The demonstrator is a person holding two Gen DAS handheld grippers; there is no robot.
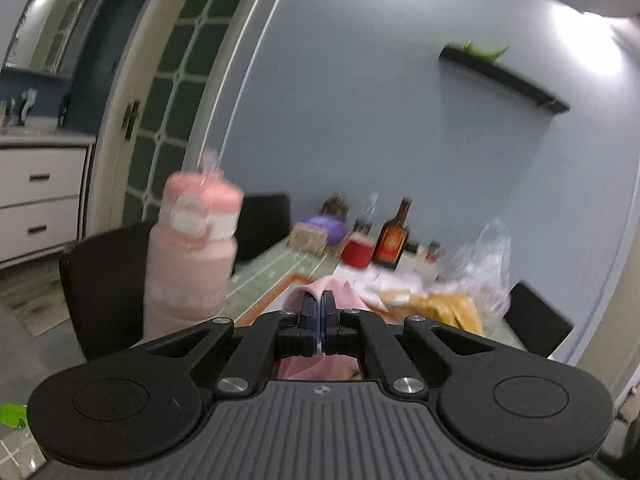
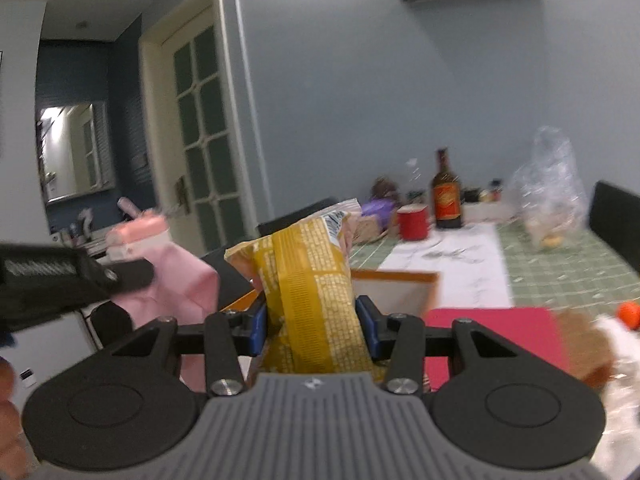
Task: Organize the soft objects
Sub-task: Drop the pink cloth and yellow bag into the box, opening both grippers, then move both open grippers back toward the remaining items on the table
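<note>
Left wrist view shows my left gripper (image 1: 322,312) with fingers pressed together on a pink cloth (image 1: 340,292), lifted above the table (image 1: 276,268). On the right, my right gripper (image 2: 316,328) has its fingers clamped on a yellow bag (image 2: 308,280), the pink cloth hanging just beside it.

The pink bottle (image 1: 192,248) is smeared by motion blur, its label unreadable; the yellow snack bag (image 2: 312,288) runs down behind the right gripper's body (lower end hidden); print on the brown bottle (image 2: 446,196) is too small to read.
</note>
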